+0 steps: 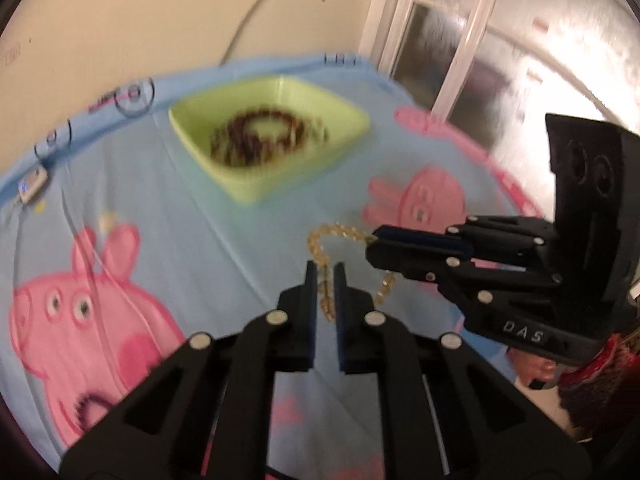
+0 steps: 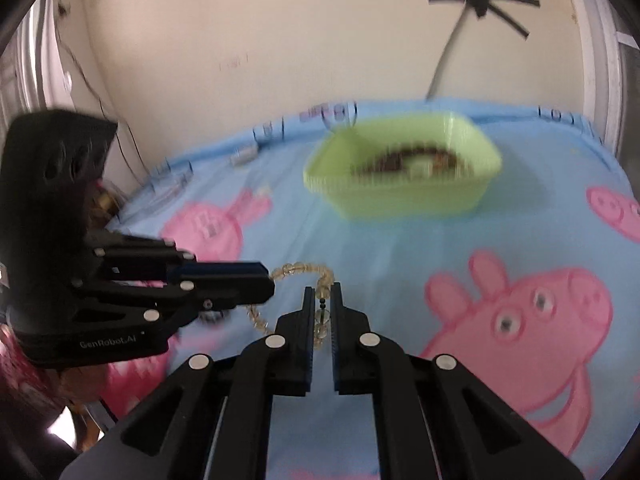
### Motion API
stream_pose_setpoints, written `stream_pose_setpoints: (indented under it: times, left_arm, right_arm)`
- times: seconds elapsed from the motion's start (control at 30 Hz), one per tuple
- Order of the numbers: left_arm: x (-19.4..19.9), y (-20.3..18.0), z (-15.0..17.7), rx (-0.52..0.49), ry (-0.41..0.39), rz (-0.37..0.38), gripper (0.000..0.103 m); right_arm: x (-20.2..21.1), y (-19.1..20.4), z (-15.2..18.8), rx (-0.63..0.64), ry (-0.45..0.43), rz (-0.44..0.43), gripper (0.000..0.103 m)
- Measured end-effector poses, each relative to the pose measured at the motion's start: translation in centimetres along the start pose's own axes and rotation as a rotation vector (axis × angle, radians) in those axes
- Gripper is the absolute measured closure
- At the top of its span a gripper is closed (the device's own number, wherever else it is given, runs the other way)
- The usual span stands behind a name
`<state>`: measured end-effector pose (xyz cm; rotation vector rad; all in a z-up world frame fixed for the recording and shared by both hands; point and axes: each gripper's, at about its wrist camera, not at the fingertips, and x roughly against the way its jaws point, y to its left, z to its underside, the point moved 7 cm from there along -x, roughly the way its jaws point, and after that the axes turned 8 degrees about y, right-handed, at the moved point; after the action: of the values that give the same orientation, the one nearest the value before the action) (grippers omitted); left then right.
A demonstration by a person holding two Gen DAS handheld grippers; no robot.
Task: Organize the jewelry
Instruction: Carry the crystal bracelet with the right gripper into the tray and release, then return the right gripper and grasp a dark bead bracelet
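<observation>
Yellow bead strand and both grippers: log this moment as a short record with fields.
strand: yellow bead strand, lifted between both grippers
left gripper: shut on the strand
right gripper: shut on the strand
tray: green tray further back, holding dark beaded jewelry, blurred
surface: blue cartoon-pig cloth
task state: strand not yet in the tray

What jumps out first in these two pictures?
A yellow bead bracelet is pinched between two black tools, the left gripper and the right gripper, above a blue cartoon-pig cloth. Behind it, a green tray holds dark bead strands.
</observation>
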<state>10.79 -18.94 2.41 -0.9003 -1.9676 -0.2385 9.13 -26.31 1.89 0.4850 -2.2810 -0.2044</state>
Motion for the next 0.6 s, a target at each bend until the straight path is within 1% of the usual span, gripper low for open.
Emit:
stream_pose_setpoints:
  times: [0.07, 0.13, 0.23, 0.3, 0.37, 0.43, 0.47, 0.53, 0.57, 0.6]
  left_arm:
    - [0.8, 0.5, -2.5, 0.001, -0.032, -0.006, 0.096]
    - [0.9, 1.1, -5.0, 0.001, -0.058, -0.012, 0.096]
    - [-0.1, 2.5, -8.8, 0.027, -0.067, -0.012, 0.096]
    - [-1.7, 3.8, -11.6, 0.054, -0.057, -0.023, 0.096]
    - [-3.4, 4.6, -13.4, 0.084, -0.039, -0.037, 0.096]
    - [-5.7, 5.4, -14.9, 0.113, -0.012, -0.035, 0.092]
    - [-7.0, 6.0, -15.5, 0.126, 0.001, -0.058, 0.088]
    - [-8.4, 6.9, -15.8, 0.150, 0.021, -0.077, 0.087]
    - [-8.3, 7.2, -15.6, 0.169, 0.024, -0.071, 0.087]
    - [-7.9, 7.3, -15.2, 0.183, 0.012, -0.047, 0.087]
  right_arm:
    - [0.5, -0.4, -2.6, -0.009, -0.047, -0.015, 0.103]
    - [0.4, -1.2, -4.9, -0.013, -0.071, -0.012, 0.103]
    - [-1.1, -3.1, -8.6, -0.038, -0.069, -0.006, 0.103]
    - [-2.5, -4.5, -10.5, -0.041, -0.060, 0.039, 0.103]
    - [-3.8, -6.1, -11.7, -0.036, -0.047, 0.103, 0.103]
    - [-5.8, -7.8, -12.3, -0.034, -0.022, 0.149, 0.103]
    - [-6.6, -8.7, -12.3, -0.045, -0.015, 0.168, 0.103]
    - [-6.8, -9.8, -11.9, -0.084, -0.015, 0.168, 0.103]
    - [-6.5, -10.0, -11.7, -0.105, -0.024, 0.153, 0.103]
    - [-5.6, -10.1, -11.3, -0.133, -0.047, 0.118, 0.103]
